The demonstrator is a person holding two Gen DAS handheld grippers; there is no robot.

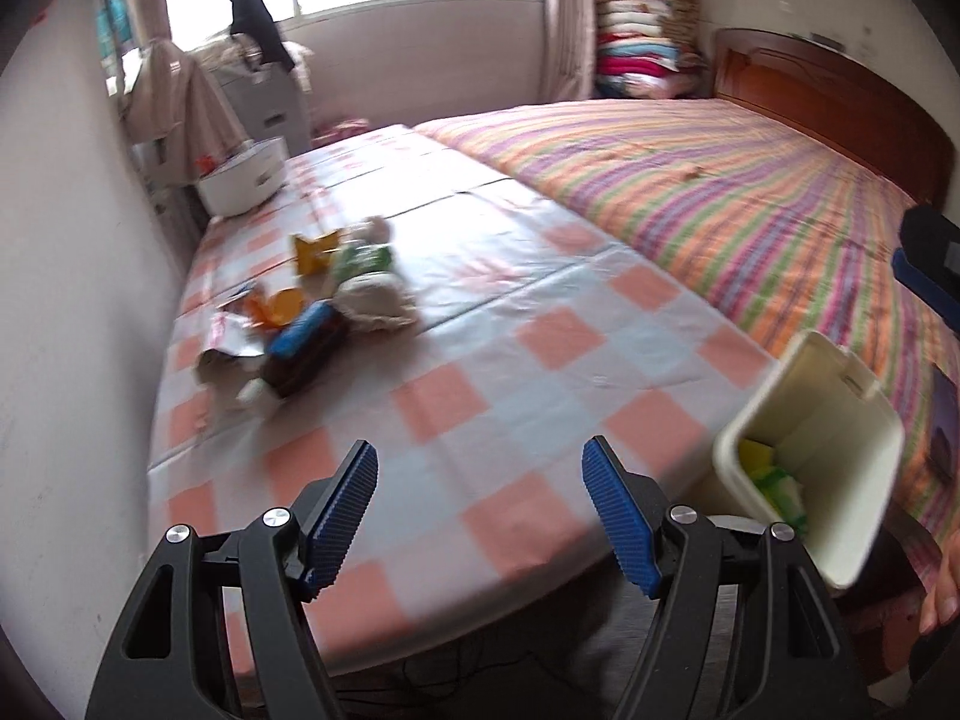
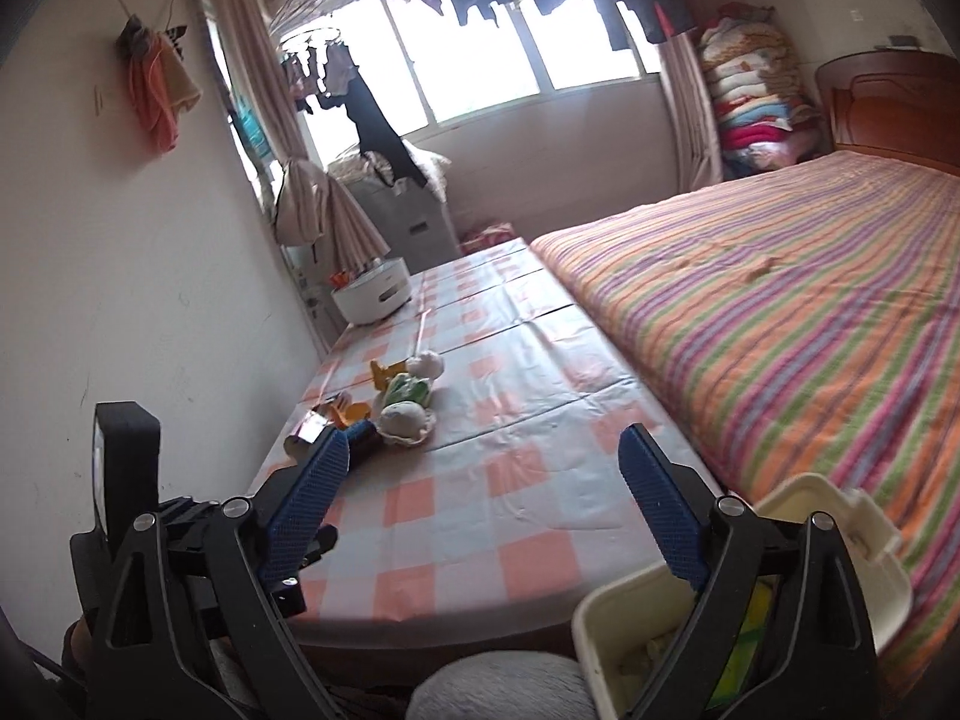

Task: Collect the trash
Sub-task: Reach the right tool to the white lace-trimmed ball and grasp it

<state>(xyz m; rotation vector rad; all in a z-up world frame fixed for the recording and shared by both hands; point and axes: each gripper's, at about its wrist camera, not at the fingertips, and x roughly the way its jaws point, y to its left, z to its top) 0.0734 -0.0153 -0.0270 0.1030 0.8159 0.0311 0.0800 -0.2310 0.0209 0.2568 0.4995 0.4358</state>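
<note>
Both grippers empty, jaws apart. Left gripper hangs over the near end of the table, nothing between the pads. Right gripper is spread wider, also empty, sitting just above the bin.

Trash pile sits on the checked tablecloth toward the wall side, well apart from both grippers. In it: a crumpled tissue wad, a blue wrapper lying on a dark packet, a silver foil scrap, yellow paper bits, and a green-white wrapper. Blurred, so I can't tell finer detail.

The bin, cream plastic, is at the near right corner beside the striped bed, and already holds some yellow and green scraps.

Handling guess: everything is light and soft, and crushes freely, so nothing looks fragile. Foil and plastic wrappers are likely slippery and flat, so pinch a raised fold or edge, not the flat face. The tissue wad is the easiest: take it across the middle, where it will compress and hold. The pieces touch, so lifting one may drag its neighbours.
</note>
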